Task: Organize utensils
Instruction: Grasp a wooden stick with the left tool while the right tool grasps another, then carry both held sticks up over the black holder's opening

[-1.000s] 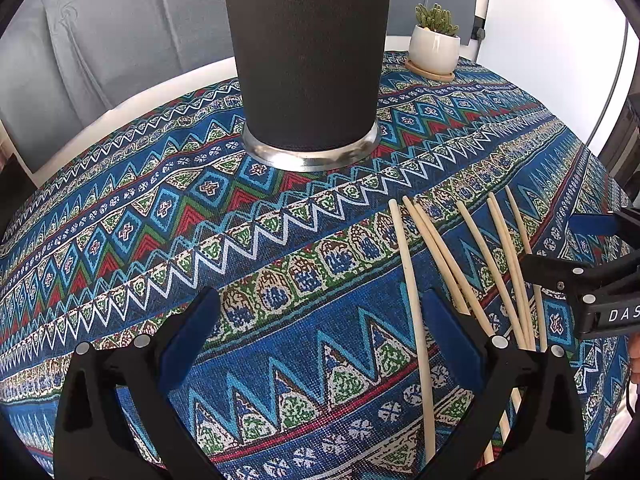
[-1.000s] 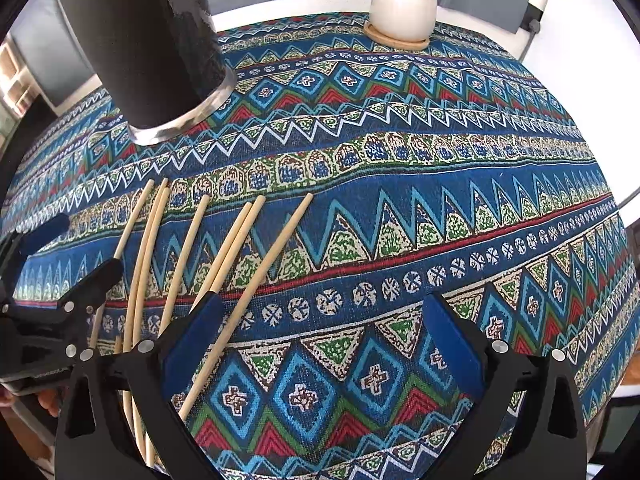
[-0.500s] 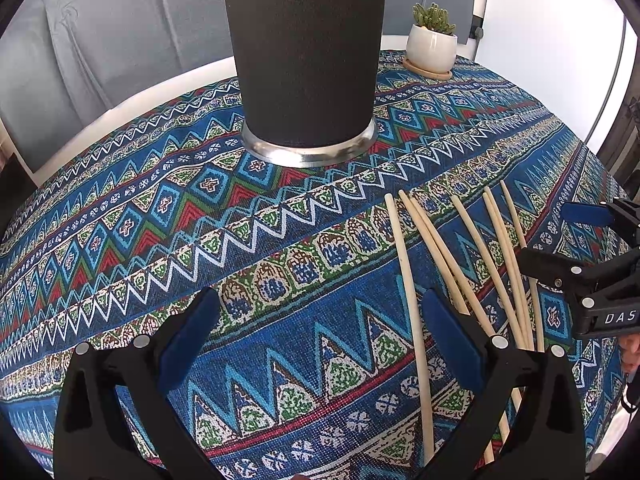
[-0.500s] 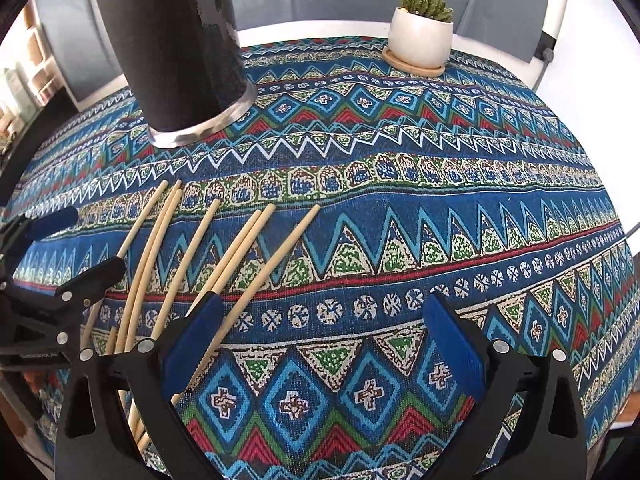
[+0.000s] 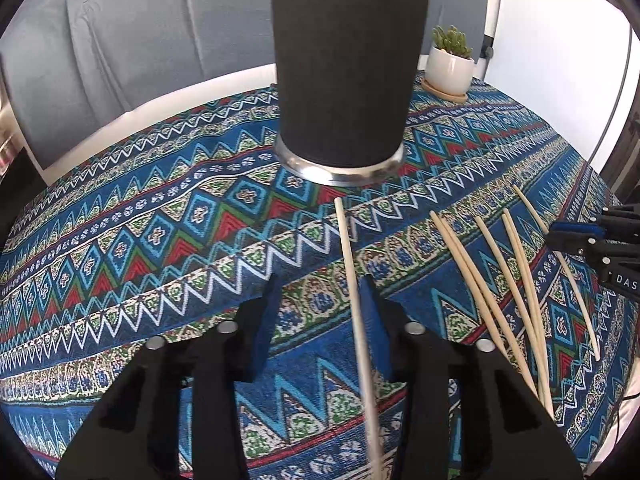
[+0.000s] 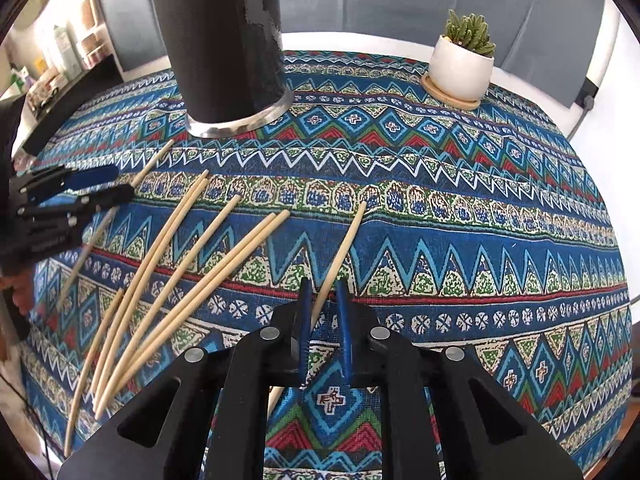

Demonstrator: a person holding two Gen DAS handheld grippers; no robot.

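Observation:
Several pale wooden chopsticks lie fanned on the patterned tablecloth, in front of a tall black holder with a metal base; the holder also shows in the right wrist view. My left gripper has narrowed its jaws around one chopstick, which lies against the right pad and stands apart from the fan. My right gripper is nearly shut around another chopstick, apart from the remaining fan. Firm contact is unclear for both.
A small succulent in a white pot stands on a wooden saucer at the table's far right. The tablecloth covers a round table whose edge falls away on the right. Shelves with clutter are at the far left.
Both grippers' jaws have closed from wide open to narrow. Each now has one chopstick between its pads, and these two chopsticks have separated from the fan.

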